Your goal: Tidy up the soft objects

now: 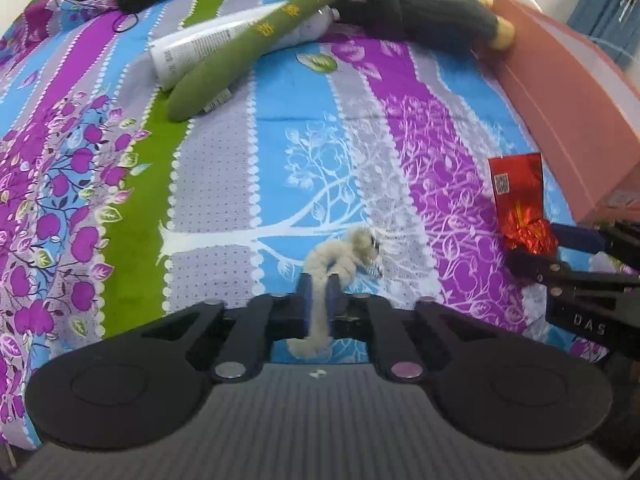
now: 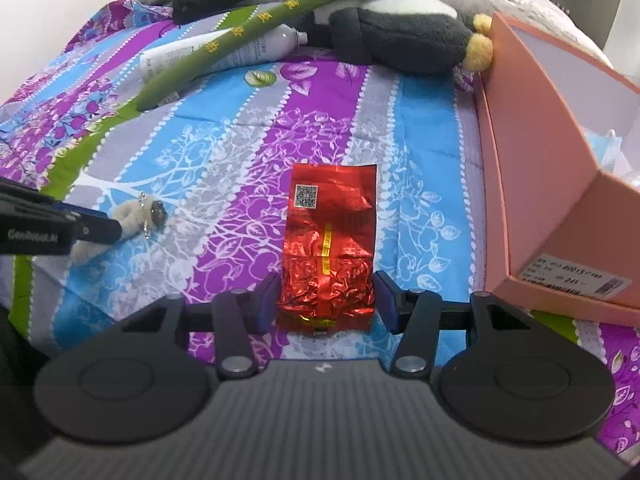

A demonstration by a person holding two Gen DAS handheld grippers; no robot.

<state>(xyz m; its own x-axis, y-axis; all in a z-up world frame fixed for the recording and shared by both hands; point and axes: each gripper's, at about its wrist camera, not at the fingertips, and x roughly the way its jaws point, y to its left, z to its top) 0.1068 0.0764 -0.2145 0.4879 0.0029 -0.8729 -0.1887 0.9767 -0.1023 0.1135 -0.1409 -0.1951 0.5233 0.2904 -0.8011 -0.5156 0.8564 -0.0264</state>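
In the left wrist view, the left gripper (image 1: 319,292) is clamped tight on a cream fuzzy cord (image 1: 320,308). The cord runs straight through between the blue pads; its loose end trails back toward the camera, and its curled end with a dark bead cluster lies on the bedsheet (image 1: 248,168) just past the fingertips. Ahead is a broad bare stretch of sheet. Far off lie a green plush stick (image 1: 276,36), a white tube (image 1: 192,52) and a grey plush toy (image 1: 420,20). The pink box (image 1: 568,120) borders the right side, and a red foil packet (image 1: 518,196) lies just beside it.

In the right wrist view, the right gripper (image 2: 326,300) stands half open, straddling the near end of the red foil packet (image 2: 330,240). The pads are close on each side; whether they touch the foil cannot be told. The pink box (image 2: 532,168) stands near to the right, open on top. The left gripper (image 2: 96,228) reaches in at the left edge with the cream fuzzy cord (image 2: 132,212).
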